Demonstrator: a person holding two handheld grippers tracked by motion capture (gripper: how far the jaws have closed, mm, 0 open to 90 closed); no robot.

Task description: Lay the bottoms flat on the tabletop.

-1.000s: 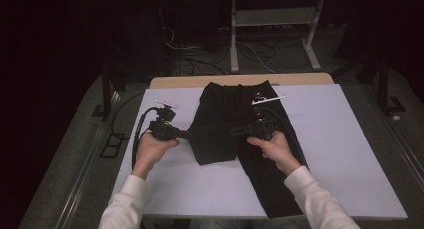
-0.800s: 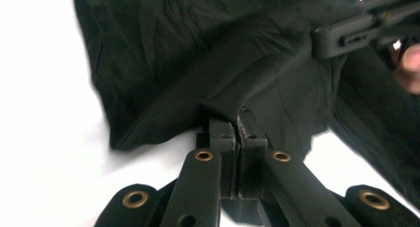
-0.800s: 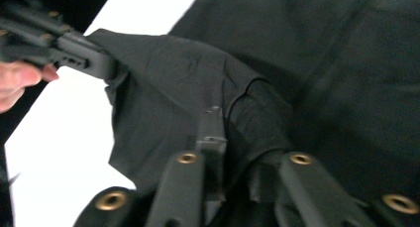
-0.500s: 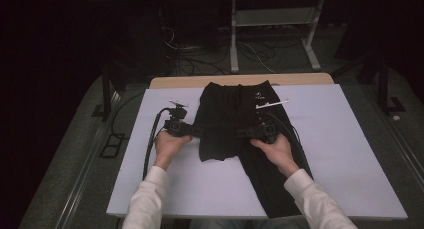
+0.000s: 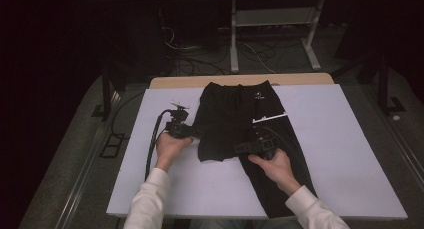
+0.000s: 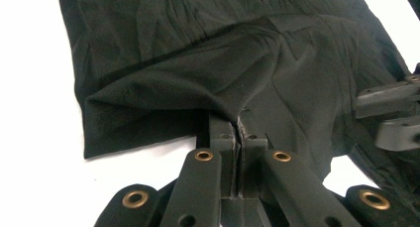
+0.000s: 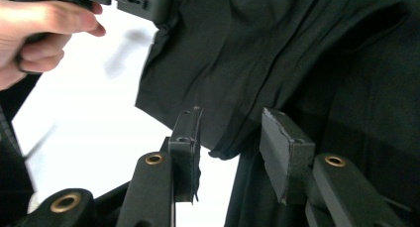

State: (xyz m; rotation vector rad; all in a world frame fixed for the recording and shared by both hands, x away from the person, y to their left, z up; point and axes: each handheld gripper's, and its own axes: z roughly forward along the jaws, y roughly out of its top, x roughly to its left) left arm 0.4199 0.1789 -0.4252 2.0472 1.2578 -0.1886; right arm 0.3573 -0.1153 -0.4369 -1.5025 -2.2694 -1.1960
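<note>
High view: black trousers [image 5: 235, 114] are lying on the white board [image 5: 340, 139] covering the table, waistband at the far edge, one leg folded up over the seat, the other leg running straight back toward the person. Left gripper [image 5: 196, 134] is sitting at the left edge of the folded leg, right gripper [image 5: 239, 149] at the folded leg's lower right corner, over the straight leg.

Left gripper view: jaws are pressing together on a pinch of the trousers' [image 6: 237, 53] fabric, pads meeting with cloth puckering up between them. The fold's edge is lifting slightly off the board [image 6: 34, 138] to the left of the jaws. Right gripper's jaws are showing at the right edge of that frame.

Right gripper view: jaws are standing partly apart, having just been closing in. The folded corner of the trousers [image 7: 257, 63] is hanging in the gap, near the right pad; no pad is pressing on it. Left hand [image 7: 34, 33] and its gripper are showing top left, clamping the same fold's far edge.
</note>
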